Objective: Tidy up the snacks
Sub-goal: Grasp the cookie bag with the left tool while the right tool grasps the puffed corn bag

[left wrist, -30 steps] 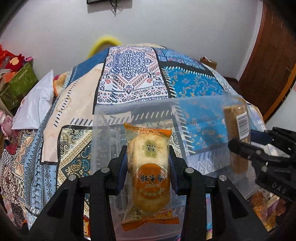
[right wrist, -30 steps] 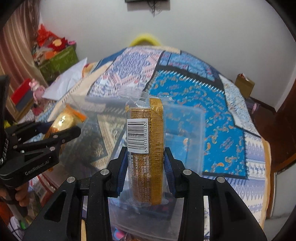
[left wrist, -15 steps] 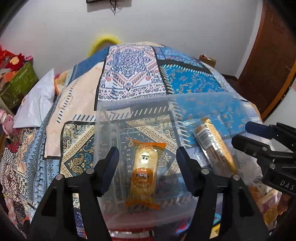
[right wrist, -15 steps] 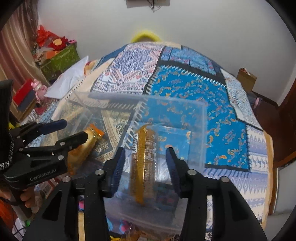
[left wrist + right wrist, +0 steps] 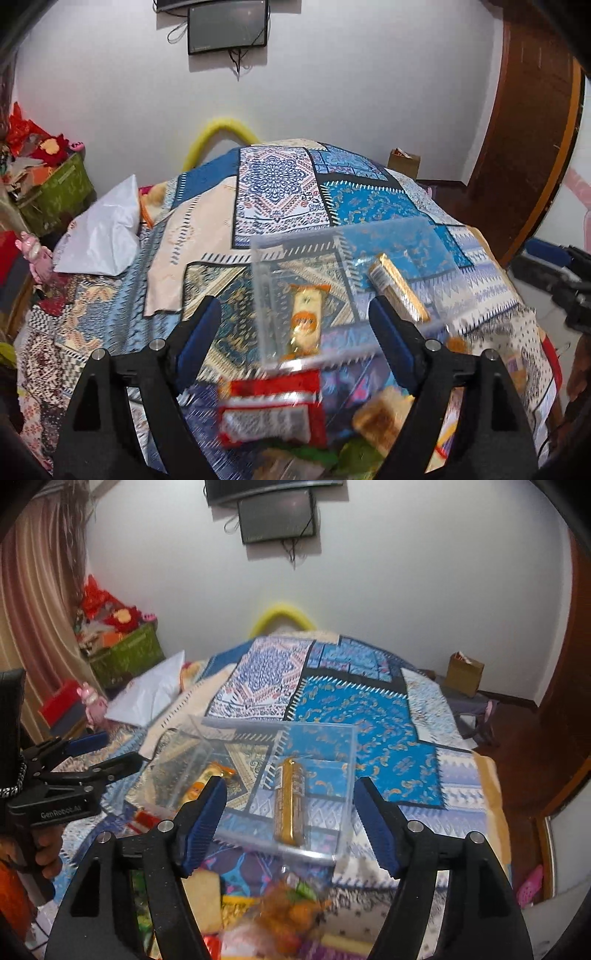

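Since a second ago: both grippers held a snack apiece above the clear box; each snack now lies inside it, and both grippers have pulled back toward the loose pile.
Left gripper (image 5: 295, 328): fingers spread wide, nothing between them, hanging over the near edge of the clear box (image 5: 406, 229).
Right gripper (image 5: 290, 812): likewise spread wide and empty, just short of the box's near wall.
Orange rice cracker pack (image 5: 304, 321): lying flat on the box floor, left part.
Gold biscuit roll (image 5: 289, 805): lying lengthwise on the box floor, right part, apart from the cracker pack.
Meaning for the task: two snacks look sorted; the next pick probably comes from the pile in front.
Count in box: two, one cracker pack and one biscuit roll.
Count outside: one red-and-white packet (image 5: 271, 413) just below the box, one bag of orange pieces (image 5: 291, 912), and several more wrappers too blurred to count.
Boxes: one.
Bedspread (image 5: 280, 192): patterned, under everything.
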`<state>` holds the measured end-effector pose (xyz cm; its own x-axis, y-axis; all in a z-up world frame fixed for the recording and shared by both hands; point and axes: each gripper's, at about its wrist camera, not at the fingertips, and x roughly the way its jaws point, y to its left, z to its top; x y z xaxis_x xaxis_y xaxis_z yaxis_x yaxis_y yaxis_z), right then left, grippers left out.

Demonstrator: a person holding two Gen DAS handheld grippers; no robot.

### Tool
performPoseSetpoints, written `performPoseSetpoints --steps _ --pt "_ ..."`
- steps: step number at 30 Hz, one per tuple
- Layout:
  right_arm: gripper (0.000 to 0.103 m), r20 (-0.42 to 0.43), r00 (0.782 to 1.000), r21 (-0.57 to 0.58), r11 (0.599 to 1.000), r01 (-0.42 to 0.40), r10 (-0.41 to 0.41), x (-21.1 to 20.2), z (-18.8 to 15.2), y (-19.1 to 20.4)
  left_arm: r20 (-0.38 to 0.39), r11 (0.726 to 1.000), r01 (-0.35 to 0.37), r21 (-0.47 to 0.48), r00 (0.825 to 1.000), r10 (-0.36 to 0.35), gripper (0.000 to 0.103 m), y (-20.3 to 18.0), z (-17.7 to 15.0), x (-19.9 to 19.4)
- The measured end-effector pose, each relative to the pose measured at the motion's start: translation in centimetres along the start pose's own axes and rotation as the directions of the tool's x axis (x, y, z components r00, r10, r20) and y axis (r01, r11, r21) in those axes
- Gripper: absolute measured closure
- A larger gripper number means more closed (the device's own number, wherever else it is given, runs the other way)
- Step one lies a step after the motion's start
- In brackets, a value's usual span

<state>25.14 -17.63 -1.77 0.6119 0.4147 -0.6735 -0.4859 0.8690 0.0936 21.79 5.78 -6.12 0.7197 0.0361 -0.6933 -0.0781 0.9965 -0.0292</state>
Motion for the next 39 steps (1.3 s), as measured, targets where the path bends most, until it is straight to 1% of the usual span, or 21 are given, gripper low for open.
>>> performPoseSetpoints --steps 2,8,15,18,22,27,31,34,37,39 --pt "0.03 0.018 1.0 0.008 1.0 0.016 -0.016 -1.4 -1.0 -0.2 -0.005 1.0 -0.001 0.006 1.0 0.001 0.02 0.4 -1.1 -1.1" --pt "0.029 0.014 0.999 0.043 0.998 0.042 -0.043 -3.4 -3.9 -0.9 -0.037 1.0 0.004 0.005 0.999 -0.004 0.02 1.4 -4.7 -3.0" --pt "0.028 -0.06 0.996 0.089 0.993 0.078 -0.073 -3.6 -8.1 -1.8 -0.1 1.0 0.009 -0.002 0.995 -0.009 0.02 1.9 -8.9 -2.8" --pt "0.027 -0.101 0.993 0.109 0.991 0.078 -0.067 -3.1 -10.0 -1.9 -0.14 1.0 0.021 -0.023 0.99 -0.024 0.02 2.1 -10.9 -2.1" --pt "0.026 -0.159 0.984 0.131 0.986 0.105 -0.084 -1.7 -12.2 -2.0 -0.166 0.999 0.037 -0.024 0.985 -0.04 0.02 1.8 -12.7 -1.3" --pt "0.026 -0.219 0.972 0.138 0.983 0.122 -0.09 -0.2 -14.2 -1.7 -0.201 0.997 0.055 -0.044 0.978 -0.063 0.02 2.0 -14.1 -0.2" --pt "0.021 -0.235 0.966 0.125 0.983 0.136 -0.104 0.4 -14.9 -1.3 -0.231 0.997 0.062 -0.053 0.97 -0.073 0.02 2.1 -14.9 1.0" --pt "0.021 -0.238 0.965 0.121 0.982 0.143 -0.111 0.7 -15.1 -1.2 -0.249 0.996 0.07 -0.06 0.965 -0.083 0.02 2.1 -15.4 1.9" --pt "0.021 -0.242 0.965 0.141 0.981 0.135 -0.098 1.1 -15.3 -1.5 -0.259 0.995 0.074 -0.072 0.962 -0.09 0.021 2.1 -15.7 2.5" --pt "0.021 -0.236 0.968 0.153 0.98 0.127 -0.089 1.1 -15.4 -1.6 -0.256 0.993 0.078 -0.086 0.962 -0.098 0.027 2.1 -16.0 2.8"
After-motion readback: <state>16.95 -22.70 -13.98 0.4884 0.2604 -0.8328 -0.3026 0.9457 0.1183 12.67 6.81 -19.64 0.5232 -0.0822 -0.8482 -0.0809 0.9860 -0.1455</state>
